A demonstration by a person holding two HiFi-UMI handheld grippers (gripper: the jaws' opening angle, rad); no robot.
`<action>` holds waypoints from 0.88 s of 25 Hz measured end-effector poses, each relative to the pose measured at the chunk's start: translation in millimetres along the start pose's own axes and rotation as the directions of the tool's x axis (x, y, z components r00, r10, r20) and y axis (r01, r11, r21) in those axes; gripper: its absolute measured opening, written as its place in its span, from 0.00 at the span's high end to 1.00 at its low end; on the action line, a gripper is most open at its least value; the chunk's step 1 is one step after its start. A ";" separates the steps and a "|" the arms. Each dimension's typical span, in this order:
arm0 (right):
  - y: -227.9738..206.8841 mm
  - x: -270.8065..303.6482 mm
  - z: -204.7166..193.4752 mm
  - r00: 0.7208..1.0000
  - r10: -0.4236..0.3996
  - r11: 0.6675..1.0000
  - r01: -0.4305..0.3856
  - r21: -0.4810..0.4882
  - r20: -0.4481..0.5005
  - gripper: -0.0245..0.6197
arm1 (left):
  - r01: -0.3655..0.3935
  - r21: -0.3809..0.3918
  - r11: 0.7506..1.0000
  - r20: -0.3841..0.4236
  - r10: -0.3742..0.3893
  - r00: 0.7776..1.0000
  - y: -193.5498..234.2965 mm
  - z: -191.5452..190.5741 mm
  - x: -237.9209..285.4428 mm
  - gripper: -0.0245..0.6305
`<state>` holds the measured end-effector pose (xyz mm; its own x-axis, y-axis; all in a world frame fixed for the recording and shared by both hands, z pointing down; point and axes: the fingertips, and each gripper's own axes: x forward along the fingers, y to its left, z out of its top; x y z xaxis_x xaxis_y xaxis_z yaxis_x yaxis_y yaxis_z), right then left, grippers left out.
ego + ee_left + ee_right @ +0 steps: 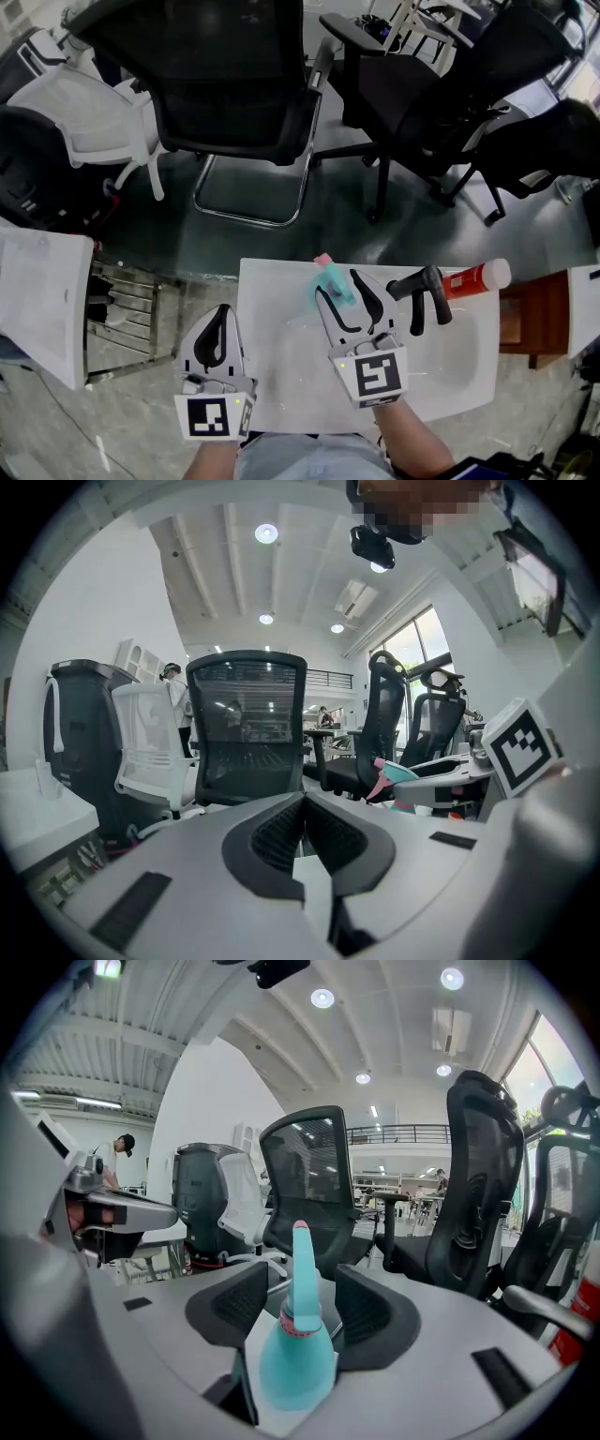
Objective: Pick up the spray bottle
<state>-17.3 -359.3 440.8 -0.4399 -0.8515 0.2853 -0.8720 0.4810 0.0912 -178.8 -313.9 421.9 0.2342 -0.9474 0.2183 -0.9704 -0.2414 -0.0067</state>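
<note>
A teal spray bottle (336,284) with a pink tip stands on the white table (281,356), between the two jaws of my right gripper (343,285). In the right gripper view the bottle (286,1363) fills the middle. Its slim neck rises between the black pads (239,1312) with a gap on each side, so the gripper (300,1293) is open around it. My left gripper (218,317) hangs at the table's left edge, well apart from the bottle. Its jaws meet with nothing between them (302,806). From the left gripper view the bottle (398,773) shows beyond the right gripper's finger.
A red bottle with a white cap (476,277) and a black handle (424,289) lies to the right of the right gripper. Black office chairs (239,84) stand beyond the table's far edge. A white chair (89,122) and a white panel (37,300) are at the left.
</note>
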 end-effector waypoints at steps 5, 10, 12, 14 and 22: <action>0.3 7.4 -2.1 1.000 0.010 1.000 -0.010 -0.008 -0.006 0.62 | -0.006 -0.003 1.000 -0.001 0.006 1.000 4.8 -1.6 4.5 0.93; 0.2 13.3 -5.7 1.000 0.014 1.000 -0.014 -0.012 -0.020 0.63 | -0.003 -0.004 1.000 -0.006 0.003 1.000 5.3 -3.4 9.4 0.93; -0.5 15.1 -6.4 1.000 0.016 1.000 -0.016 -0.016 -0.022 0.64 | -0.004 -0.003 1.000 -0.008 0.003 1.000 5.8 -3.9 10.8 0.93; -1.4 16.3 -7.1 1.000 0.018 1.000 -0.018 -0.018 -0.024 0.64 | -0.006 -0.003 1.000 -0.011 0.006 1.000 6.3 -4.3 11.7 0.93; 2.9 17.3 -11.0 0.999 0.033 0.999 -0.034 -0.020 -0.039 0.69 | -0.012 0.000 1.000 -0.016 0.012 1.000 4.6 -4.4 14.0 0.93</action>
<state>-25.0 -370.4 456.5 -0.4596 -0.8266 0.3247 -0.8523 0.5133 0.1004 -180.3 -327.4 429.2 0.2219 -0.9466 0.2337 -0.9730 -0.2305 -0.0096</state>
